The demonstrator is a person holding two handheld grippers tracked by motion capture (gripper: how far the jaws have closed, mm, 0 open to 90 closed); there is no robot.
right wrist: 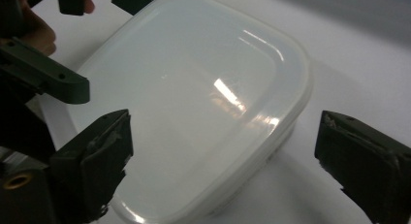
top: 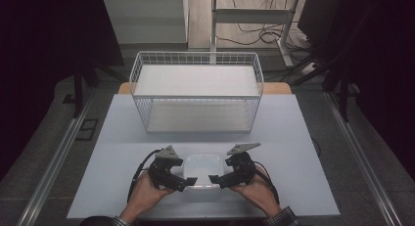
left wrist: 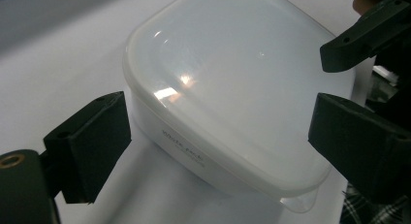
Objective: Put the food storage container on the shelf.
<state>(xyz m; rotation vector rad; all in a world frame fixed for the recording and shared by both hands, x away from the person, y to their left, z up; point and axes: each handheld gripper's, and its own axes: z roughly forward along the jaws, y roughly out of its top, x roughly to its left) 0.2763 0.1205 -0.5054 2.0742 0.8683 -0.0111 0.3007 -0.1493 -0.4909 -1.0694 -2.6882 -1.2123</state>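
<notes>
White wire basket (top: 195, 91) on the pale table (top: 293, 138), cables (top: 254, 35) beyond.

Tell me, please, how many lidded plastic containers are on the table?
1: the white lidded container sits at the table's near edge, between the left hand-held gripper and right hand-held gripper.

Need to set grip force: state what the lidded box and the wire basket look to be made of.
Lidded box: apparently translucent milky plastic with a smooth glossy lid, judging by the sharp light reflections.
Wire basket: seemingly white-coated metal wire, shown by its thin open grid; the coating type cannot be told.
</notes>
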